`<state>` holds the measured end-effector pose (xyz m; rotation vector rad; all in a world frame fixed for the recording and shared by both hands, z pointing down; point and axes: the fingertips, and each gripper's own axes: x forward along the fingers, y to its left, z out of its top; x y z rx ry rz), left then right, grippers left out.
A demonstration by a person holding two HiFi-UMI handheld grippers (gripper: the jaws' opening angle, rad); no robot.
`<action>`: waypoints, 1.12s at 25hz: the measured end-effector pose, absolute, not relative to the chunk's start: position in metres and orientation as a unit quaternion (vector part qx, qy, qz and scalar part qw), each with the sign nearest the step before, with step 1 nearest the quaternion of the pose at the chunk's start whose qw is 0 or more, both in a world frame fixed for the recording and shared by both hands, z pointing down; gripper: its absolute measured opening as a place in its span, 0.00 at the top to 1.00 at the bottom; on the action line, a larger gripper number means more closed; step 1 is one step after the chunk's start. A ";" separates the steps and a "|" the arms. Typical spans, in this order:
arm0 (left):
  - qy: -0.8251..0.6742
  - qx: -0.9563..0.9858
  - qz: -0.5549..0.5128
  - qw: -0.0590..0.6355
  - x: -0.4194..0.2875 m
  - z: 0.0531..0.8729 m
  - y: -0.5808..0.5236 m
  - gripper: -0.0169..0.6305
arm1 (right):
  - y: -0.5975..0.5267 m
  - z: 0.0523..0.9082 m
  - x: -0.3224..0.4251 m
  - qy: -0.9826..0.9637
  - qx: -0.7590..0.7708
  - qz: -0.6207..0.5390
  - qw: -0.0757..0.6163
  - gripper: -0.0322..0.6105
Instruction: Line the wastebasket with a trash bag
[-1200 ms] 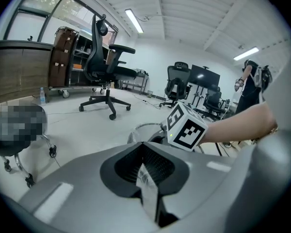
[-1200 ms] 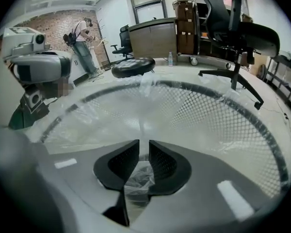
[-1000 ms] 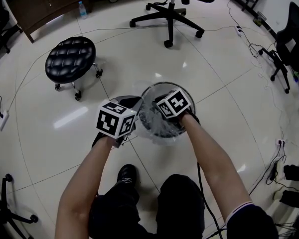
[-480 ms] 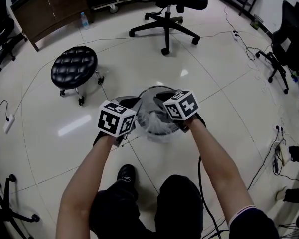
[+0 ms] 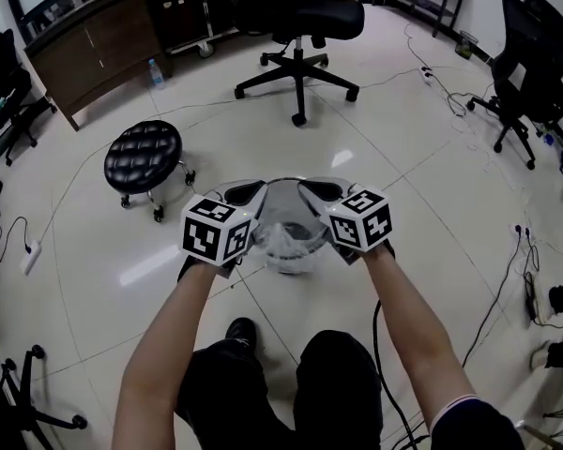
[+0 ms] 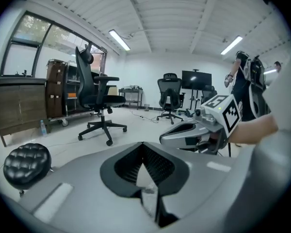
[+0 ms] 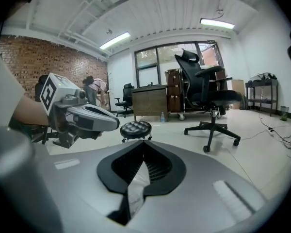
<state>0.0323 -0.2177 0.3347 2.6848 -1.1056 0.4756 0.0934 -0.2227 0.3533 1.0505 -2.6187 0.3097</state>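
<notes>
- A person stands on a glossy pale tiled floor (image 5: 422,186), both bare forearms stretched forward, a two-jaw gripper in each hand.
- The left gripper (image 6: 143,149) has its jaws pressed together, with a thin strip of clear plastic film pinched between the dark ribbed pads.
- The right gripper (image 7: 144,149) is likewise clamped tight, a fold of the same clear film caught between its pads and trailing toward the camera.
- The two grippers are held side by side and near each other, their tips angled inward toward one another, each topped with a black-and-white marker cube.
- The trash bag (image 5: 291,240) is a crumpled, see-through sheet hanging between and below the two grippers.
- The wastebasket (image 5: 283,201) is round and grey. It sits on the floor directly beneath the grippers, just ahead of the person's black shoe (image 5: 239,330), and is largely hidden behind the bag and the grippers.
- To the left of the wastebasket stands a black tufted stool (image 5: 148,156) on castors.
- Farther back is a black office chair (image 5: 298,17).
- Along the floor's far-left edge runs a dark wooden cabinet (image 5: 89,50), with a small bottle (image 5: 155,71) standing at its foot.
</notes>
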 end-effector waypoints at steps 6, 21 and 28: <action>-0.375 0.918 0.108 0.074 0.047 0.289 -0.201 0.95 | -0.198 0.294 0.100 -0.925 0.361 0.059 0.101 0.95; -0.357 0.933 0.039 0.002 0.073 0.249 -0.169 0.95 | -0.158 0.248 0.119 -0.931 0.363 -0.005 0.050 0.95; -0.356 0.934 0.032 0.002 0.074 0.248 -0.168 0.95 | -0.155 0.250 0.115 -0.932 0.358 -0.009 0.055 0.95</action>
